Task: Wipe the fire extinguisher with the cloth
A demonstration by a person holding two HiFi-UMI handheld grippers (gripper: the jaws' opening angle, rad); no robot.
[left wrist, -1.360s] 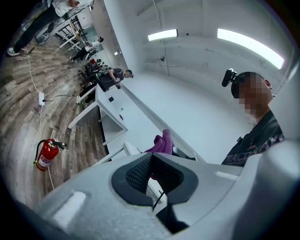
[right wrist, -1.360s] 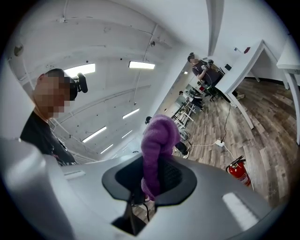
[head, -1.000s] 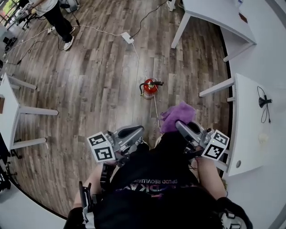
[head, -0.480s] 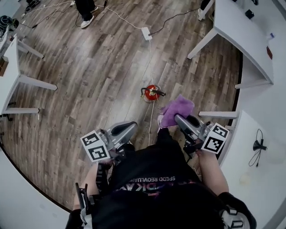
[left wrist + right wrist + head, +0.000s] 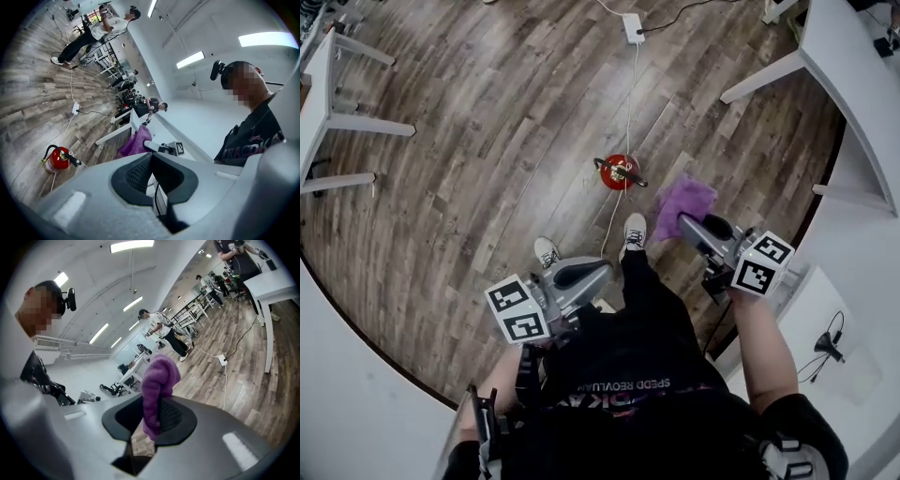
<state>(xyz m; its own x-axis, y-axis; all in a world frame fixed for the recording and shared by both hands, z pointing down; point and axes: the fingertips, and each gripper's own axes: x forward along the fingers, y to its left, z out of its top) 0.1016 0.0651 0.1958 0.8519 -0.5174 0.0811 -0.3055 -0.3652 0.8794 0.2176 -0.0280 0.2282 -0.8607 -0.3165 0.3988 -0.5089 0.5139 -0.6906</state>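
On the wooden floor (image 5: 469,187), a little ahead of our shoes (image 5: 635,231), the red fire extinguisher (image 5: 619,172) stands upright with its black handle and hose on top. A white cable (image 5: 628,103) runs past it from a white power strip (image 5: 633,26) farther out. We hold the right gripper (image 5: 686,225) out over the floor to the right of the extinguisher, near it but clear of it. Its jaws pinch the purple cloth (image 5: 682,200), which bunches out beyond the tips. In the right gripper view we see the cloth squeezed between the two black pads, a fuzzy lump of it rising above them. We keep the left gripper (image 5: 598,272) lower in the head view, close in over our left shoe and well short of the extinguisher. In the left gripper view its jaws are pressed together with nothing between them, and the extinguisher sits low on the left, with the cloth showing beyond the tips. Each gripper carries its cube of square markers at the back, the left cube (image 5: 517,311) by our knee and the right cube (image 5: 761,265) beside a white table (image 5: 853,84). Another white table (image 5: 337,122) stands at the far left of the floor. We cannot tell from here whether the cable touches the extinguisher.
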